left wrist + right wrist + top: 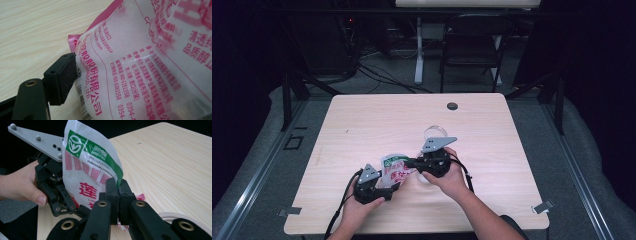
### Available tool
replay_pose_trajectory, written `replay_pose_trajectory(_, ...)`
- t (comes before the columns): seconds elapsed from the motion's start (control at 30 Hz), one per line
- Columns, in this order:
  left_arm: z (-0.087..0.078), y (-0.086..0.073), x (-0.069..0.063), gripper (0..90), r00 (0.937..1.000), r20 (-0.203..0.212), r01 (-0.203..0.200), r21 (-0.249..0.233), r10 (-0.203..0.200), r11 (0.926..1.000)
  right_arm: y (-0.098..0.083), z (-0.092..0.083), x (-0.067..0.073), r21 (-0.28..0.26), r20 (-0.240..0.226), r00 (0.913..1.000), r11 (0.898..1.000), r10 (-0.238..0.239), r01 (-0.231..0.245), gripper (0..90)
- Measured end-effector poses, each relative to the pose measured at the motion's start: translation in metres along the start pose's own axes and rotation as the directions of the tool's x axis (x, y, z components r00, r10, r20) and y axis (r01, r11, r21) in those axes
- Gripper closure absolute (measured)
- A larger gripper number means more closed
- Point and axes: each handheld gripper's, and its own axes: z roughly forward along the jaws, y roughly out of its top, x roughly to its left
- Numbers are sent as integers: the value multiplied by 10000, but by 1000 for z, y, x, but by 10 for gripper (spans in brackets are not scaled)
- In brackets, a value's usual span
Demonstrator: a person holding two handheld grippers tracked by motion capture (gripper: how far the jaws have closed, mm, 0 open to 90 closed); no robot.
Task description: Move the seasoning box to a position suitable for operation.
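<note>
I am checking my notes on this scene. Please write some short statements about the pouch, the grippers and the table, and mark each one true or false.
1. Both grippers hold the printed pouch. True.
2. The right gripper has its jaws wide open. False: they are shut on the pouch's edge.
3. The pouch lies flat and untouched on the table. False: it is held up between the left gripper and the right one.
4. A clear round dish stands beyond the right gripper. True.
5. The pouch bears a green band. True.
</note>
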Motion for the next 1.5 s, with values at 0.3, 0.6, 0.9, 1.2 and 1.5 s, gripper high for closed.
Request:
replay_pose_trajectory(0.3, 1, -4, -6, 231, 9965, -612, -545, 273, 561, 9981, 0, 0, 0, -44, 3, 10000, 10000, 9, -9, 894)
replay_pose_trajectory(0.6, 4, -7, -6, 237, 9956, -756, -497, 736, 553, 9960, 0, 0, 0, -36, 18, 10000, 10000, 9, -9, 894)
replay_pose_trajectory(0.9, 9, -9, -1, 226, 9991, -421, 110, 835, -75, 9965, 0, 0, 1, -39, 52, 10000, 10000, -1, 1, 895)
replay_pose_trajectory(1.2, 12, -8, 3, 232, 9981, -148, 616, 1171, -603, 9912, 0, 0, 2, -58, 51, 10000, 10000, -15, 15, 897)
replay_pose_trajectory(1.5, 14, -7, 2, 238, 9984, -290, 523, 1205, -492, 9913, -2, -1, 1, -148, -56, 9999, 9998, 95, -96, 897)
